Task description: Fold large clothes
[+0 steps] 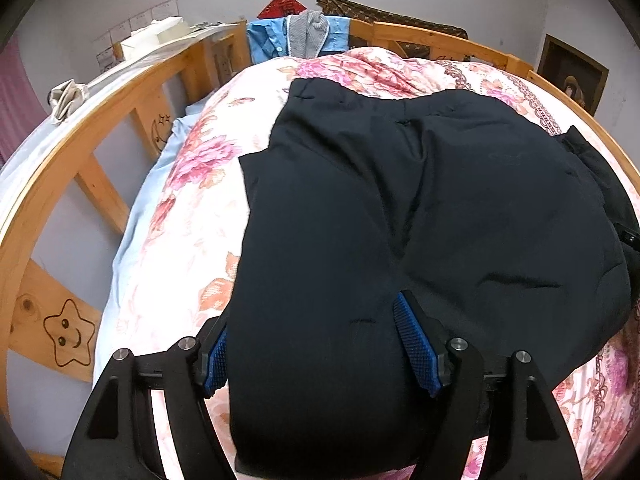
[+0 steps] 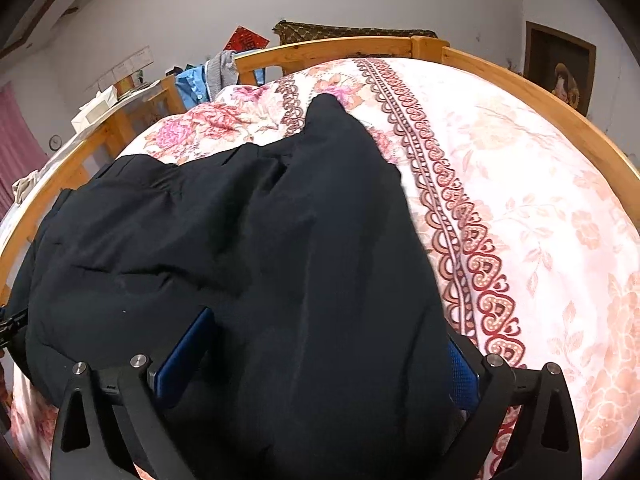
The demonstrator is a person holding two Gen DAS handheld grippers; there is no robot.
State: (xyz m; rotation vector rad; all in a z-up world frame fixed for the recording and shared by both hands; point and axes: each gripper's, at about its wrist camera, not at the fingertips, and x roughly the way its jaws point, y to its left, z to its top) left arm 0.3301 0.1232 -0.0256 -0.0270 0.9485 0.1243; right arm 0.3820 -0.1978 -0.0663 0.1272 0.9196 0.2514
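Dark navy padded fabric garment [image 1: 420,200] runs toward twelve o'clock between both released tools, left tool [image 1: 320,344] and right tool [image 2: 324,364].

One dark garment [image 1: 420,208] lies on one floral quilt [image 1: 192,216], on one wooden bed [image 1: 100,92]. Two hand-held grippers show: the left hand-held gripper [image 1: 316,340] and the right hand-held gripper [image 2: 320,360], each with two blue-padded fingers. At 12 o'clock hang one blue shirt [image 1: 266,42] and one grey cloth [image 1: 310,36]; one framed picture [image 1: 570,74] is at 2 o'clock.
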